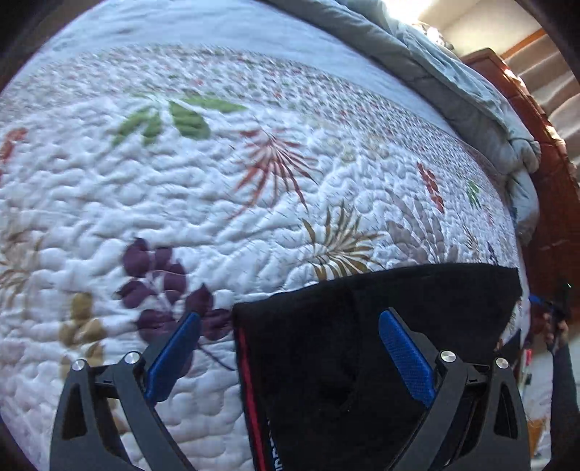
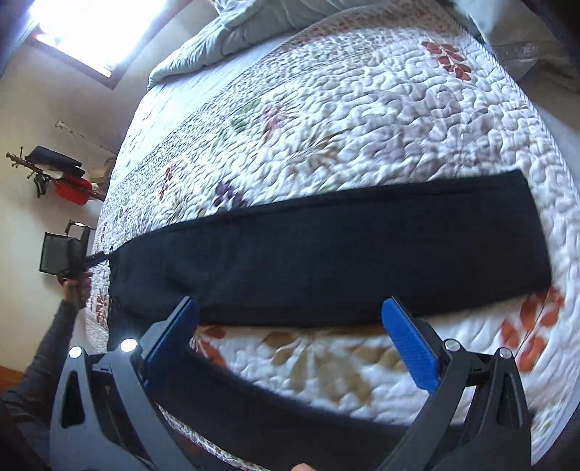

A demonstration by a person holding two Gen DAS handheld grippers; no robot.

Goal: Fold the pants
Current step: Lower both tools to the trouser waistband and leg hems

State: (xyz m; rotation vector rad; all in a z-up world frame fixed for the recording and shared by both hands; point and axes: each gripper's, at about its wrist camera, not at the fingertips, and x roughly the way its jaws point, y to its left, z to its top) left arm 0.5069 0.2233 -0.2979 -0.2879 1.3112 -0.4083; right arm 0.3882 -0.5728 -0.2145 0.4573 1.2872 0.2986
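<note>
Black pants (image 2: pixel 344 253) lie flat in a long band across a quilted floral bedspread (image 2: pixel 362 108). In the left wrist view one end of the pants (image 1: pixel 380 326), with a red stripe along its edge, lies under my left gripper (image 1: pixel 290 319), which is open and empty just above it. My right gripper (image 2: pixel 290 308) is open and empty over the pants' near long edge. The left gripper also shows in the right wrist view (image 2: pixel 69 250) at the pants' far left end.
A grey duvet (image 1: pixel 471 90) is bunched at the head of the bed beside a wooden headboard (image 1: pixel 551 203). A bright window (image 2: pixel 90 25) and a wall rack with dark and red items (image 2: pixel 65 174) stand beyond the bed.
</note>
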